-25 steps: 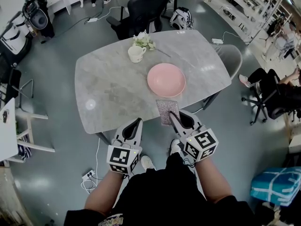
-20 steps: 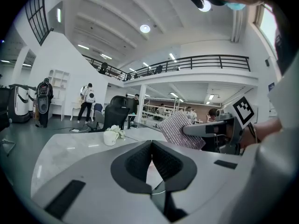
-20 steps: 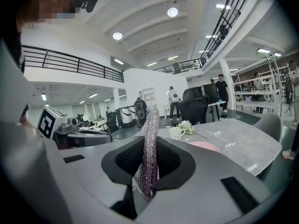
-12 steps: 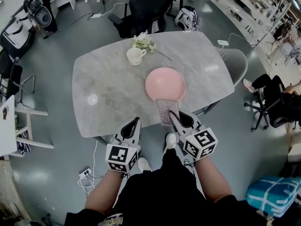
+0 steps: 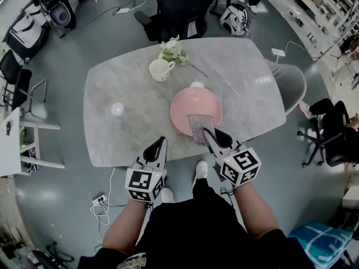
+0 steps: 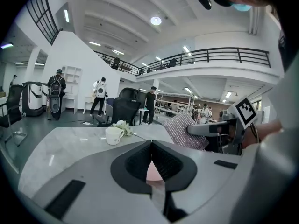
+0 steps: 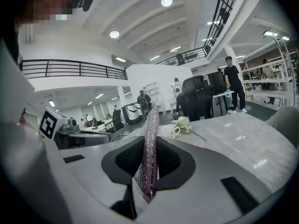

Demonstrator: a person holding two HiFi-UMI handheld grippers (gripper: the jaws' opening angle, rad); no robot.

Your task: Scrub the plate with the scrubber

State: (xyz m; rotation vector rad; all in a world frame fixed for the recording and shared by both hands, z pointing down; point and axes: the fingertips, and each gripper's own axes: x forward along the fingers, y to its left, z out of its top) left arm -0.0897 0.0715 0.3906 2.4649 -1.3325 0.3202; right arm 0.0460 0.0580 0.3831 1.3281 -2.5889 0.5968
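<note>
A pink plate [image 5: 196, 106] lies on the marble table [image 5: 129, 122], toward its near edge. My right gripper [image 5: 207, 132] is shut on a glittery silver-purple scrubber [image 5: 199, 127] that hangs over the plate's near rim. In the right gripper view the scrubber [image 7: 149, 148] stands on edge, pinched between the dark pads. My left gripper [image 5: 162, 142] is shut and empty, at the table's near edge to the left of the plate. In the left gripper view a sliver of the pink plate [image 6: 153, 171] shows past the closed jaws, and the scrubber [image 6: 183, 130] is at the right.
A white cup [image 5: 159, 69] and a small bunch of flowers [image 5: 173, 50] sit at the table's far side. A small white object [image 5: 197, 84] lies just beyond the plate. Office chairs [image 5: 178, 7] stand behind the table, a grey chair [image 5: 291, 83] at its right. Cables lie on the floor.
Both grippers have moved forward toward the table. The scrubber, earlier short of the plate over the table's edge, now overlaps the plate's near rim. The left gripper has reached the table edge.
</note>
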